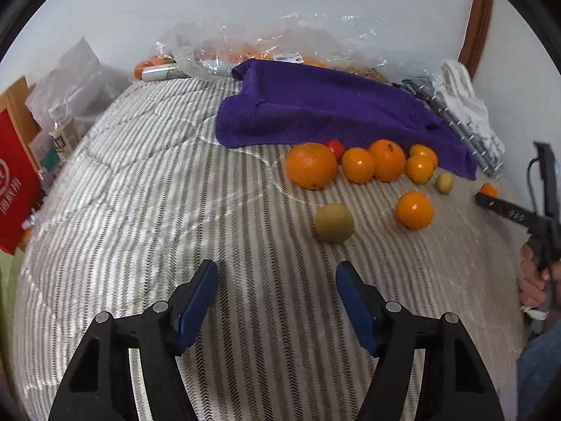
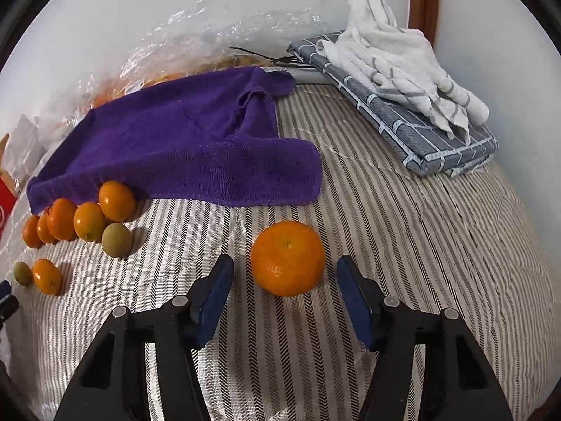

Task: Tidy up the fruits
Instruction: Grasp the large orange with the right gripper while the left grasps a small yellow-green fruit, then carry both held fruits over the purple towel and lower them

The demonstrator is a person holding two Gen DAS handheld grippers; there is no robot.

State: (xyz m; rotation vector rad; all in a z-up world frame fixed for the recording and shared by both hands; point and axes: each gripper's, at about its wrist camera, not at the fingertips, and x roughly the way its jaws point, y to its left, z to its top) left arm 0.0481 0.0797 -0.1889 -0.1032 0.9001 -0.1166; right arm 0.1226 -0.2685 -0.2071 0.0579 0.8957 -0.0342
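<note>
Oranges (image 2: 287, 258) numbered one between my right tool's (image 2: 284, 280) spread pads, untouched, while my left tool (image 1: 277, 282) gaped over two kiwis (image 1: 333, 222).

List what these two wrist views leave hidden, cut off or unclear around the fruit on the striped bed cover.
- Left wrist view: the red fruit is mostly hidden behind the large orange.
- Both views: the contents of the plastic bag are covered by the purple towel and crinkled film.
- Left wrist view: the right gripper is cut off at the edge; its jaws are unclear there.
</note>
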